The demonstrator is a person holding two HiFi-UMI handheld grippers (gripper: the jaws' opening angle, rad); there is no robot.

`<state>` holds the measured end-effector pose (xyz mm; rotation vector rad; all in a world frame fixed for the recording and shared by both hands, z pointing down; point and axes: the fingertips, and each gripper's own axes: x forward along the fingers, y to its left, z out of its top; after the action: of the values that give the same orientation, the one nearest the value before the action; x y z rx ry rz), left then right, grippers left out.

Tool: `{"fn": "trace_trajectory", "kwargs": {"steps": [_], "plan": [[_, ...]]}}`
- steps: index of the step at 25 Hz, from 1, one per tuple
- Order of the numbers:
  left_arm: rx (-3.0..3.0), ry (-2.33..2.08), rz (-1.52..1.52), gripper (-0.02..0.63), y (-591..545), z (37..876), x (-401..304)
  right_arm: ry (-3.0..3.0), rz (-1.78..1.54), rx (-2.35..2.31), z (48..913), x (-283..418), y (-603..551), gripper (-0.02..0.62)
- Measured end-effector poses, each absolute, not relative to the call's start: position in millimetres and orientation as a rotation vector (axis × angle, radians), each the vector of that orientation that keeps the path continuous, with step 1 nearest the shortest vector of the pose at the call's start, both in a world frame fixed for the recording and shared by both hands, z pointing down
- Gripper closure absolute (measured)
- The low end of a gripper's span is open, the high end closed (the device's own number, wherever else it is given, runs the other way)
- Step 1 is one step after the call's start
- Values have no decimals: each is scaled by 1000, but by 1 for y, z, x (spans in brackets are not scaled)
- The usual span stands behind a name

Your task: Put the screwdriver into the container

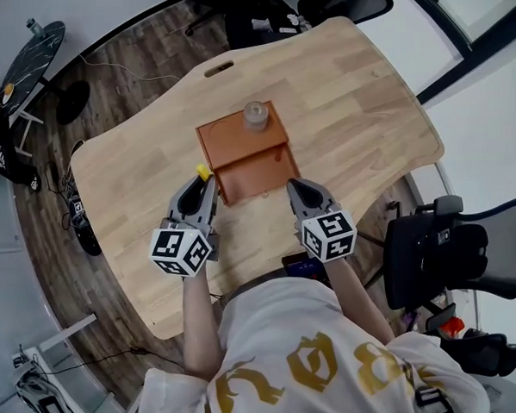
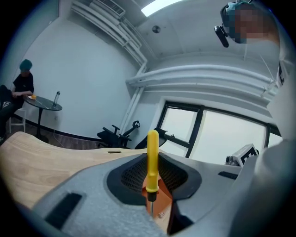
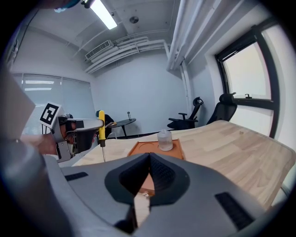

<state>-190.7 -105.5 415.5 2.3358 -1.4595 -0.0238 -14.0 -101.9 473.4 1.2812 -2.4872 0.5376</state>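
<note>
Two tools are held low over the near edge of the tabletop [image 1: 347, 93], one in each hand of a person in a white shirt with gold print. The left tool [image 1: 203, 183] is clenched on the screwdriver [image 2: 152, 162]. It holds the screwdriver upright by the lower end of its yellow handle, with the thin metal shaft pointing down between the jaws. In the head view the handle's tip shows just beside the near-left corner of the orange container [image 1: 246, 150], outside it and raised off the wood. The right tool [image 3: 142, 185] has its jaws closed tip to tip with nothing between them, and it hovers at the container's near-right corner. The container lies flat around the middle of the tabletop, with a lower section on the near side and a raised one beyond. A clear jar [image 1: 255, 115] stands on the far section, near its back edge. A black office chair [image 1: 450, 252] stands off the tabletop's right side. Farthest off, at the left, another person sits by a round dark table [image 1: 30, 53].
</note>
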Motion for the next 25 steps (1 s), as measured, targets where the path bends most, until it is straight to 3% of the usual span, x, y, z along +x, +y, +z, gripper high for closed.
{"fn": "trace_trajectory", "kwargs": {"steps": [20, 25], "plan": [[2344, -1387, 91, 531, -133, 445, -176, -2487, 561, 1257, 493, -13, -132, 584], [2375, -1360, 250, 531, -137, 465, -166, -2472, 580, 1255, 501, -10, -138, 584]]}}
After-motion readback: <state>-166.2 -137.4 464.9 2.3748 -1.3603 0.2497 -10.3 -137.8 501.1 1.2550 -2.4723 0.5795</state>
